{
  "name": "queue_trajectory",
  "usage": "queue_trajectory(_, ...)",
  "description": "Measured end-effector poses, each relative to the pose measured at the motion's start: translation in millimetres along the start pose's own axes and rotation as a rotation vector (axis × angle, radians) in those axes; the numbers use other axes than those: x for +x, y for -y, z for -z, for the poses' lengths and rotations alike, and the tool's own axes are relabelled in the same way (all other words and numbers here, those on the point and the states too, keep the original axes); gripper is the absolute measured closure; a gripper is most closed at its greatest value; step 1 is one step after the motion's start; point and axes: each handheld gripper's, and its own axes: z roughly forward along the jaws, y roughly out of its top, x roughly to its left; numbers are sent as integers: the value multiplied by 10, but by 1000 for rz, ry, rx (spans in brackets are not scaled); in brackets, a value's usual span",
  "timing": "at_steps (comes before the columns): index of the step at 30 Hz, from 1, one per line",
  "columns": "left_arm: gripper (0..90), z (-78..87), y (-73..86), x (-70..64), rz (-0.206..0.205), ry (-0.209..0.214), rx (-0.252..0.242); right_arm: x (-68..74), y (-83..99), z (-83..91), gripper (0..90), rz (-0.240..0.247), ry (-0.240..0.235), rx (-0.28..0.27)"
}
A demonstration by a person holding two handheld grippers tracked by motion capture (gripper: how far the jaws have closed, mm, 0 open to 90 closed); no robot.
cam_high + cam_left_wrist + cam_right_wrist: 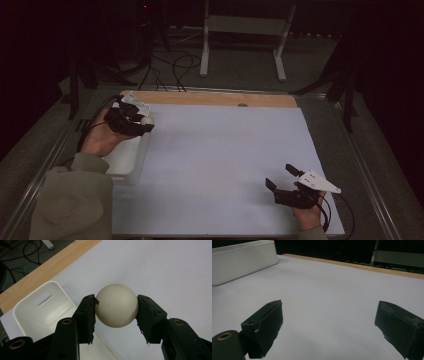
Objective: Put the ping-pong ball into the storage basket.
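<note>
A cream-white ball [116,305] sits squeezed between the two black jaws of my left gripper [116,307]. In the high view that gripper [145,123] hovers over the right rim of a white bin [127,162] at the table's left, the ball [147,120] at its tip. The bin [42,312] looks empty below the ball. My right gripper [280,176] rests near the front right of the white sheet, jaws wide apart with nothing between them [329,322].
A white sheet [220,160] covers most of the table, with a wooden strip [210,98] along the far edge. Metal rails run along both sides. Cables and a white stand [245,30] lie on the floor beyond.
</note>
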Motion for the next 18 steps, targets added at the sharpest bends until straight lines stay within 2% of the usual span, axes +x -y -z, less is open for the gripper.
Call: queue_trajectory(18, 513, 28, 82, 47, 10, -11, 3, 2, 0, -1, 75, -1, 0, 1)
